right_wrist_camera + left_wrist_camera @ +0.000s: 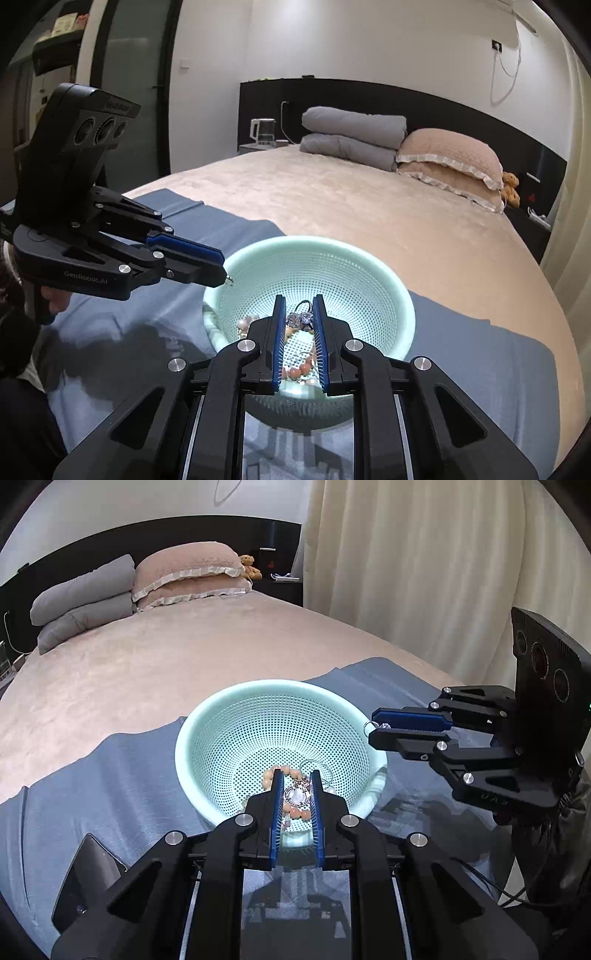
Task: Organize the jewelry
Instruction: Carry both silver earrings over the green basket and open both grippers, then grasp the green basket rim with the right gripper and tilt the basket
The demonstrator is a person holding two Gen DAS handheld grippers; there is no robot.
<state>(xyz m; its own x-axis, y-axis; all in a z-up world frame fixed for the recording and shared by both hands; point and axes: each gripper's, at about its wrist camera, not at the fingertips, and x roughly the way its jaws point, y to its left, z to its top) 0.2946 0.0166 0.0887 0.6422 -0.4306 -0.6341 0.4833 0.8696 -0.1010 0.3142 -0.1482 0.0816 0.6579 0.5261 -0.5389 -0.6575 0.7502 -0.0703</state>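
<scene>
A mint-green perforated basket (229,716) (391,295) sits on a blue cloth on the bed. It holds a peach bead bracelet (267,775) (299,369), a silver pendant piece (297,795) and clear crystal jewelry (299,318). My left gripper (297,775) (226,276) pinches a small silver jewelry piece (297,795) (229,280) just above the basket's left rim. My right gripper (299,301) (371,725) pinches the crystal jewelry (299,318), seen as a small silver ring (369,726), above the right rim.
The blue cloth (110,775) (480,362) lies over a beige bedspread (147,657). Grey folded quilts (81,594) and beige pillows (188,572) lie at the headboard. A dark phone-like slab (85,882) lies on the cloth at the lower left. Curtains (406,572) hang on the right.
</scene>
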